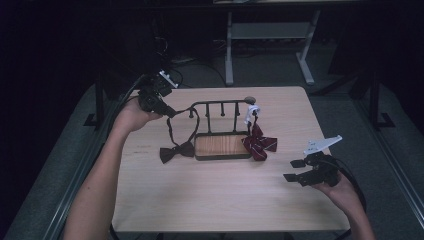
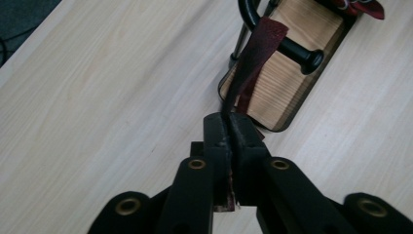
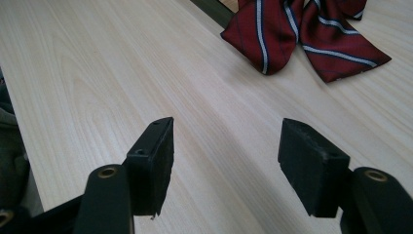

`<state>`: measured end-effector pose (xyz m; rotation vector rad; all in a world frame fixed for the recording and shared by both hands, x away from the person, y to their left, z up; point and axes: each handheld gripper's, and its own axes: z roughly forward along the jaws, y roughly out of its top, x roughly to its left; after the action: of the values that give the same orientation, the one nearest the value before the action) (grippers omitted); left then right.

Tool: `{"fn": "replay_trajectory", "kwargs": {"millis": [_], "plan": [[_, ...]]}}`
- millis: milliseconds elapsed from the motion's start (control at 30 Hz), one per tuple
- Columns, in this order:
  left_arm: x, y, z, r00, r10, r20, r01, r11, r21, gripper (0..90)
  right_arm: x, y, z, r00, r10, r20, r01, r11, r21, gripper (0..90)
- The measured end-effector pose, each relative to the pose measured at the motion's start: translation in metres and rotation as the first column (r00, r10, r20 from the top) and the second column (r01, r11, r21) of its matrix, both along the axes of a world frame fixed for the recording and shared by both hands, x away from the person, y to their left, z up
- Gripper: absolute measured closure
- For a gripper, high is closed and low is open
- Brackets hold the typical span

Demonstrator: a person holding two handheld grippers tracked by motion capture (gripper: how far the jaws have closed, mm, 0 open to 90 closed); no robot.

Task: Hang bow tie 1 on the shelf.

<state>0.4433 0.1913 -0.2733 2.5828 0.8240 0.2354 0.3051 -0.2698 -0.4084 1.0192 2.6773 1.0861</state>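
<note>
Pinching the dark red strap (image 2: 251, 63) of the bow tie (image 1: 176, 151), the left gripper (image 2: 228, 127) holds it draped over the rack (image 1: 222, 104) peg, at nine o'clock of the wooden base. Soft, light fabric; grip the strap. The right gripper (image 3: 226, 161) rests agape, empty, near the striped bow tie (image 3: 302, 36).

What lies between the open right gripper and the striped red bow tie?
Bare tabletop only: in the right gripper view, nothing sits between the right gripper and the striped bow tie.

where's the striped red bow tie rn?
High view: the striped red bow tie lies on the table at the right end of the black wood-based rack, ahead of the open right gripper.
</note>
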Motion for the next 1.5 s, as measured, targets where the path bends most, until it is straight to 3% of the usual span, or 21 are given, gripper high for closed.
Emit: {"fn": "replay_trajectory", "kwargs": {"millis": [100,233,667,967,1500], "plan": [[-0.001,0.0,0.0,0.9998,0.013,0.012,-0.013,0.9998,0.015,78.2,0.0,-0.001,0.0,1.0,-0.004,-0.006,0.004,1.0,-0.001,37.7],[-0.003,0.003,-0.003,0.9998,0.021,0.003,-0.021,0.9984,0.052,75.1,0.001,-0.001,-0.002,0.9999,-0.002,-0.012,0.002,1.0,0.0,37.7],[-0.013,0.015,-0.008,0.9998,0.017,-0.006,-0.017,0.9996,0.022,73.7,0.003,-0.005,-0.003,0.9997,-0.015,-0.018,0.015,1.0,-0.005,36.6],[-0.022,0.022,-0.02,0.9996,0.001,-0.029,-0.001,1.0,0.003,72.7,0.004,-0.015,-0.001,0.9989,-0.045,-0.012,0.045,0.999,0.006,35.0],[-0.036,0.038,-0.038,0.9996,0.011,-0.028,-0.011,0.9998,-0.016,69.4,0.006,-0.02,-0.005,0.9977,-0.061,-0.028,0.062,0.998,0.008,34.6]]}}
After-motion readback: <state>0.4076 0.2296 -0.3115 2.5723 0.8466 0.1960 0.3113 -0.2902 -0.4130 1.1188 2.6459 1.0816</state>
